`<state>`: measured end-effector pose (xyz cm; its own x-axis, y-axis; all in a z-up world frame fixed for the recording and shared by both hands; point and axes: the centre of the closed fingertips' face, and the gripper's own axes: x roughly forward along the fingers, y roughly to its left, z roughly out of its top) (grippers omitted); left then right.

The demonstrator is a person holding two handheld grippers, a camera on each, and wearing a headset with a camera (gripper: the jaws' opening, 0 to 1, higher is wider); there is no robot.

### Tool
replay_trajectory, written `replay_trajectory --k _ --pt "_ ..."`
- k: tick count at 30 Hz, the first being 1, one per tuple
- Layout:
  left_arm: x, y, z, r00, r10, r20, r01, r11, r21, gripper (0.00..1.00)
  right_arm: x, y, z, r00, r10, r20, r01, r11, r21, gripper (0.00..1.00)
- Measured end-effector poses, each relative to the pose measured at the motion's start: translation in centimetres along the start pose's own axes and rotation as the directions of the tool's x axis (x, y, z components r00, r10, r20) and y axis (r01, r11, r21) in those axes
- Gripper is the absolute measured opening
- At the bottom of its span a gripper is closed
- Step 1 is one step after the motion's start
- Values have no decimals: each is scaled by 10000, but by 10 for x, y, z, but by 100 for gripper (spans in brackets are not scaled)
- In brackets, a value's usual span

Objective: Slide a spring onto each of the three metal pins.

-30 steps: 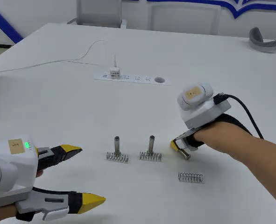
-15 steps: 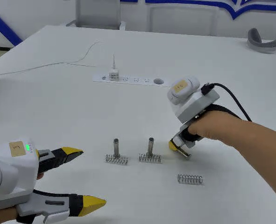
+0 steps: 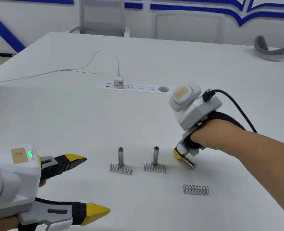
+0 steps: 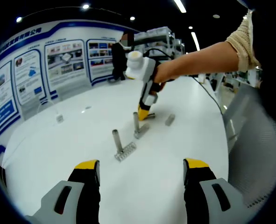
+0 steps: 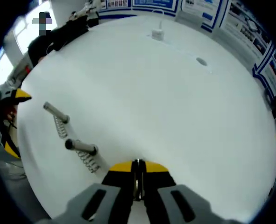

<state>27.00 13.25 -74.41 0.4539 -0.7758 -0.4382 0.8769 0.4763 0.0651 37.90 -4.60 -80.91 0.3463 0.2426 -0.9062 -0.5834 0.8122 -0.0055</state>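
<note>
Gripping third pin (image 3: 189, 162), right gripper (image 3: 182, 156) jaws closed; left gripper (image 3: 90, 184) open.
Risk: pin swivels in my grip, topples on counter (image 3: 60, 110).

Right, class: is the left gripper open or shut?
Open: the left gripper shows its two yellow-tipped jaws wide apart, with bare table between them and nothing held.
</note>
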Motion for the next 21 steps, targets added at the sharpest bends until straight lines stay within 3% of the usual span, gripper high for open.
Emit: replay_trajectory --k 5,14,21 --pt "-2 2 -2 10000 62 -1 -62 10000 -26 73 -7 5 -4 9994 45 339 -48 9999 95 8" --pt "-1 2 1 10000 37 60 -37 10000 -3 73 -30 11 5 9914 224 1290 -258 9994 243 8" --pt "-1 1 2 10000 15 93 -15 10000 14 73 -40 14 4 9866 158 1622 -196 9996 215 8"
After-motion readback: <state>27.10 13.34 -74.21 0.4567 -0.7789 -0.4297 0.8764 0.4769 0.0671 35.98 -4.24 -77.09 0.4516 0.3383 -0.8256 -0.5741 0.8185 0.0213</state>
